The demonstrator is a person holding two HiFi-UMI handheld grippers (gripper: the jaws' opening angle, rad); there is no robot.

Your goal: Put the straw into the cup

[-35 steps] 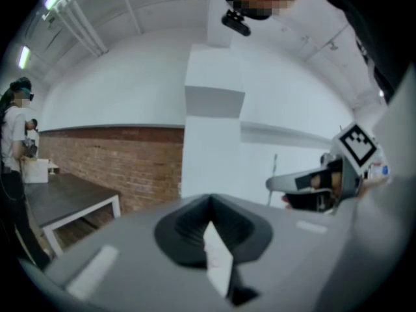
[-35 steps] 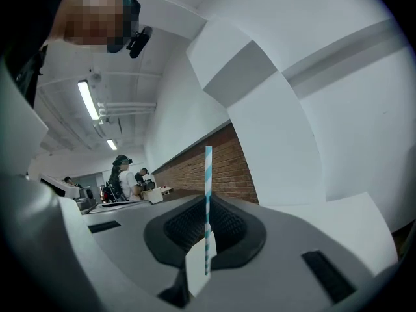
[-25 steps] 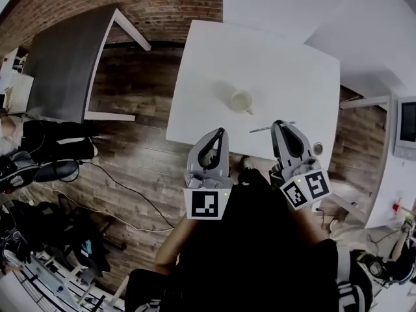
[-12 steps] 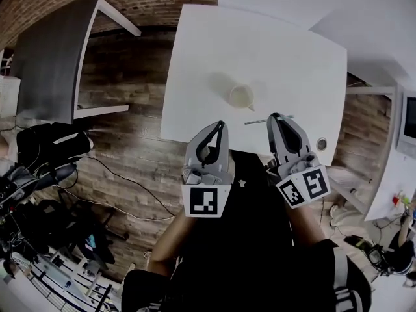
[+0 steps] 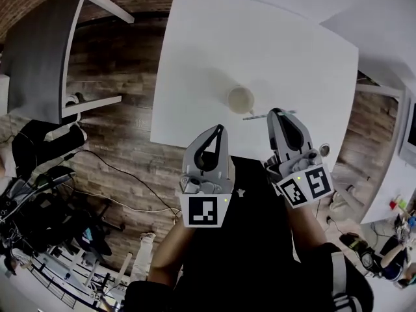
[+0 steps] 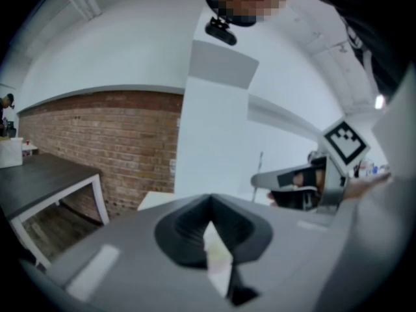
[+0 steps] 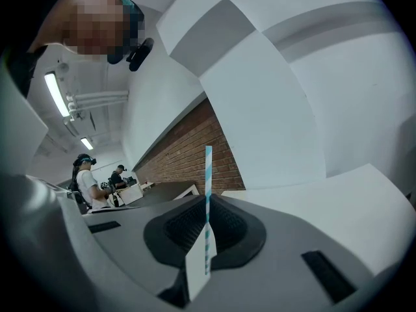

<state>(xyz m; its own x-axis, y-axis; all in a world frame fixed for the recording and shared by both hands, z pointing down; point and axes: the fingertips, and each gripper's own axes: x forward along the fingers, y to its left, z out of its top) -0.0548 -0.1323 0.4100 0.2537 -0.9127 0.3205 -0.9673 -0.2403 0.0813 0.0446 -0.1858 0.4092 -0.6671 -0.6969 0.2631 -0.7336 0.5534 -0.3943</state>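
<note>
left gripper (image 5: 219, 130) closed on nothing, close to the body; right gripper (image 5: 280, 112) pinches the striped straw (image 5: 257, 116) over the white table's (image 5: 214, 51) near edge. the straw has come closer to the cup (image 5: 240, 99) than a second ago. it lies level, side to side, its free end pointing left, just short of the cup.

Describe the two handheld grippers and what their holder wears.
Both the left gripper and right gripper are grey shells tapering to tongs with black ribbed pads around a teardrop opening. Each carries a white cube printed with black square markers and a small green light. The person wears a black top.
</note>
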